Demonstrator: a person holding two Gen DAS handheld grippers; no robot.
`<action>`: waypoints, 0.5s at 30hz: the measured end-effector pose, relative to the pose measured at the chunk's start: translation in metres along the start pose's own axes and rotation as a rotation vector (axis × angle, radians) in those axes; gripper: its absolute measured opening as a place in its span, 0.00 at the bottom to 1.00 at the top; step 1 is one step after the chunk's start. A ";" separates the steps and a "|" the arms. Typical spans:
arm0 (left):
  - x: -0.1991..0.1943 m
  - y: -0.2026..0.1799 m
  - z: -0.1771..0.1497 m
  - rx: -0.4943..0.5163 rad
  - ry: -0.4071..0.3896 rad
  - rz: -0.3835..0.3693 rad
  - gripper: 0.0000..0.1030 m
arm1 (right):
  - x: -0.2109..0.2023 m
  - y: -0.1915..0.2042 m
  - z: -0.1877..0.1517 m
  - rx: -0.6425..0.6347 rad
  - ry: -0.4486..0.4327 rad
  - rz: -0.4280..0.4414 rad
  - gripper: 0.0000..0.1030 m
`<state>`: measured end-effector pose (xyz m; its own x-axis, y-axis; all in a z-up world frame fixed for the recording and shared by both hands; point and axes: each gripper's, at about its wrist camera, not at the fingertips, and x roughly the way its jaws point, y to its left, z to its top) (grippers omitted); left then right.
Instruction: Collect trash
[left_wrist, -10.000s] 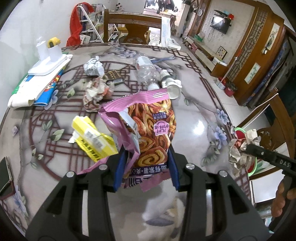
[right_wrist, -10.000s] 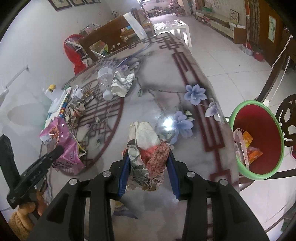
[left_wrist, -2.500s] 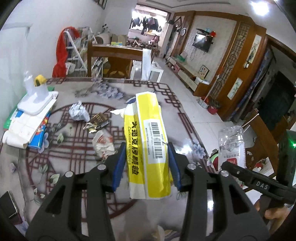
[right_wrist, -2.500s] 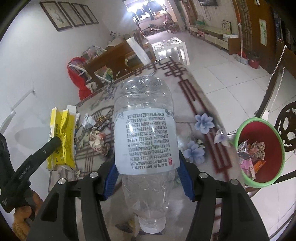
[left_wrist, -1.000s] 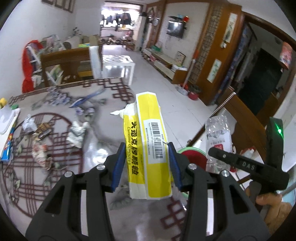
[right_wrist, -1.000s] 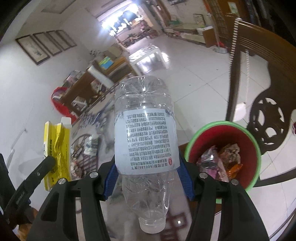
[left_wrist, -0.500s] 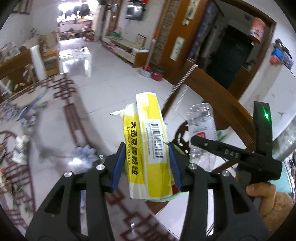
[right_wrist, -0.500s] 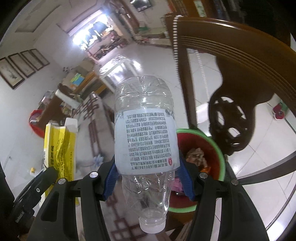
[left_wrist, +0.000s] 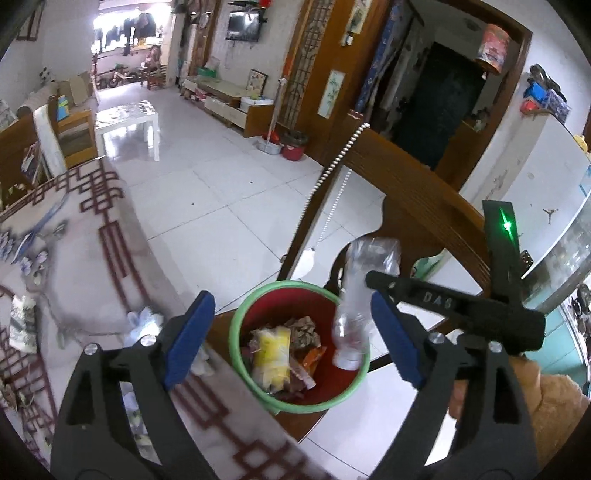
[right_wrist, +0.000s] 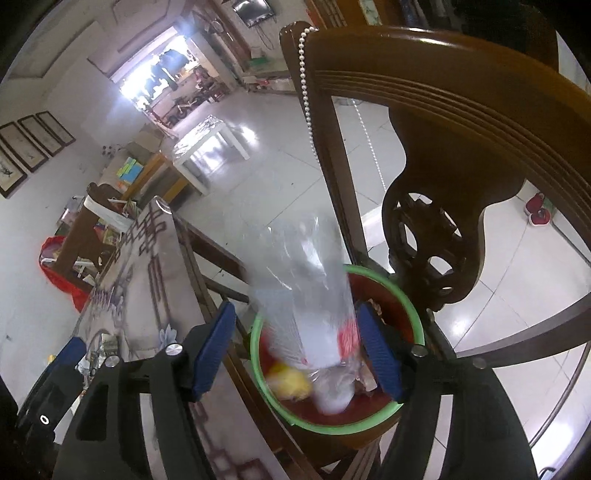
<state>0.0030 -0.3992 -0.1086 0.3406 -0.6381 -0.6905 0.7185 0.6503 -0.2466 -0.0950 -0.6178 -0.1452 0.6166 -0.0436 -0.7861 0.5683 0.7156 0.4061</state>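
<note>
A red bin with a green rim (left_wrist: 242, 360) (right_wrist: 415, 321) stands on a wooden chair seat beside the table. My left gripper (left_wrist: 291, 336) is open and empty above it. The yellow packet (left_wrist: 271, 356) lies inside the bin on other wrappers. My right gripper (right_wrist: 297, 349) is open, and the clear plastic bottle (right_wrist: 310, 295) (left_wrist: 356, 295) drops neck-down between its jaws into the bin, blurred by motion. The right gripper also shows in the left wrist view (left_wrist: 443, 306), held in a hand.
The marble table with a red lattice pattern (left_wrist: 74, 258) (right_wrist: 155, 266) lies to the left, with crumpled trash (left_wrist: 22, 325) on it. The carved wooden chair back (right_wrist: 436, 122) rises close behind the bin. White tiled floor (left_wrist: 207, 192) lies beyond.
Both grippers have opened over the bin. The yellow packet has dropped from the left gripper into the bin, and the bottle has left the right gripper and is falling.
</note>
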 end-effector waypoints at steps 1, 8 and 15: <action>-0.004 0.006 -0.004 -0.015 -0.003 0.011 0.83 | -0.001 0.002 0.000 -0.007 -0.002 -0.003 0.69; -0.042 0.069 -0.041 -0.153 -0.012 0.160 0.83 | 0.000 0.015 -0.006 -0.039 0.005 0.006 0.69; -0.097 0.175 -0.087 -0.389 -0.046 0.430 0.83 | 0.006 0.053 -0.025 -0.113 0.047 0.033 0.69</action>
<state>0.0428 -0.1875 -0.1437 0.5844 -0.2951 -0.7559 0.2372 0.9530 -0.1886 -0.0750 -0.5625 -0.1404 0.6064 0.0124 -0.7950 0.4812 0.7903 0.3794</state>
